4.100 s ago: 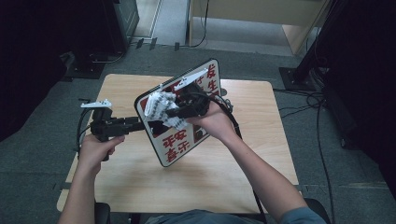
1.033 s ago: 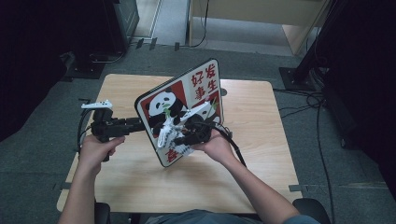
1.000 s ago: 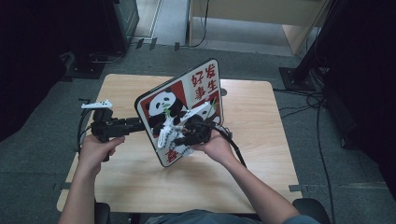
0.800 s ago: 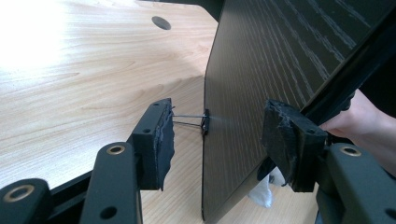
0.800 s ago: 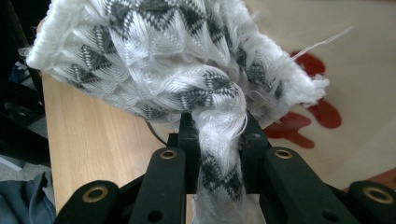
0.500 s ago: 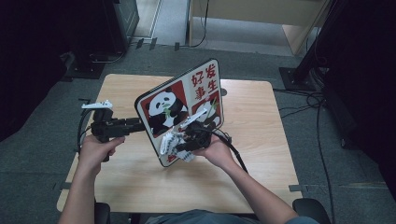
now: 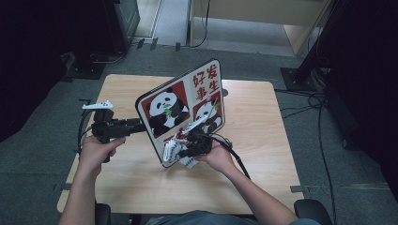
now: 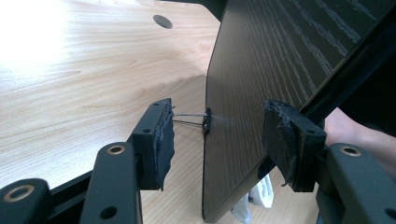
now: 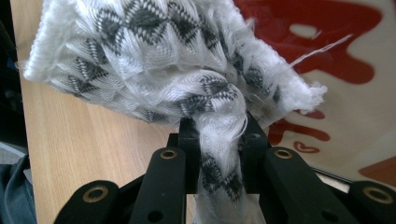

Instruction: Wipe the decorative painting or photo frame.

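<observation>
A person is wiping a panda board [image 7: 180,110], a flat panel printed with 2 pandas and red characters, which stands tilted on its lower edge on the wooden surface [image 7: 263,122]. The left hand-held gripper [image 7: 136,125] reaches in level at the board's left edge. In the left gripper view its 2 black jaws stand apart on either side of that edge, with the dark wood-grain back of the board between them, and a small binder clip [image 8: 206,122] sits on the edge just ahead. Whether the pads actually press the panel cannot be told from these pictures, though the board does stand steady there. The right hand-held gripper [image 7: 184,150] is clamped on a white cloth with a grey diamond pattern [image 9: 154,70]. In the right gripper view a bunched fold of it is pinched between the closed jaws, and the rest spreads out against the printed face. In the high view the cloth lies at the board's lower front corner, close to the surface. Judging by that position, the wipe has reached the bottom of the face, so this pass looks nearly finished. What remains is probably any unwiped strip of the front, and then laying the board and cloth down.
</observation>
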`<state>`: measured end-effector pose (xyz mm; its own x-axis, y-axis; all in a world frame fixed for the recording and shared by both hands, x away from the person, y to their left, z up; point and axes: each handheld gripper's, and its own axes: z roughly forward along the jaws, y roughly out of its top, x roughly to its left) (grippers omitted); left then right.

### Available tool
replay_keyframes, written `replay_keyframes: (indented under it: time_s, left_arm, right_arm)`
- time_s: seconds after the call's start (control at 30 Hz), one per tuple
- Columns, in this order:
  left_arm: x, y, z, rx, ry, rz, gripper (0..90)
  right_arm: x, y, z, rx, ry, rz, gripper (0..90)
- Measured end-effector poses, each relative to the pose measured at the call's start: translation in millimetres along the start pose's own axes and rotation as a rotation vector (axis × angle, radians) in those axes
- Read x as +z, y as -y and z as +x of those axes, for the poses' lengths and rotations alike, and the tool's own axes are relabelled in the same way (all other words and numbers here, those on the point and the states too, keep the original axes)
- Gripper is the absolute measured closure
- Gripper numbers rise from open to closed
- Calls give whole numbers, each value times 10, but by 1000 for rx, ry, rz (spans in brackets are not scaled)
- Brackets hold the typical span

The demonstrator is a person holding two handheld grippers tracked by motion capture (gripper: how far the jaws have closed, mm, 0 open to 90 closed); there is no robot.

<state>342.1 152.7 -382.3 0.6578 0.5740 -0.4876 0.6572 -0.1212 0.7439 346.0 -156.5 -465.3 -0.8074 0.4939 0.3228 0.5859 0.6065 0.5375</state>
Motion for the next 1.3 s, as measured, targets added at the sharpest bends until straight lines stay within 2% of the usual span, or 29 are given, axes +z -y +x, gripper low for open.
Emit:
replay_keyframes:
  time_s: [0.27, 0.5, 0.7, 0.97, 1.3]
  left_arm:
    - [4, 1, 3, -3, 1, -1, 438]
    - [6, -1, 3, -4, -5, 0, 432]
    - [9, 2, 4, -5, -5, 2, 427]
    - [8, 4, 10, -5, -2, 3, 425]
    - [14, 8, 14, -6, 1, 2, 425]
  right_arm:
    - [-18, 5, 15, -4, -6, 8, 785]
    - [-201, -116, 123, -40, -17, -13, 797]
    - [-449, -298, 213, -72, -13, -75, 798]
    - [-796, -601, 350, -87, -10, -147, 797]
    - [-1146, -1013, 544, -163, 22, -206, 794]
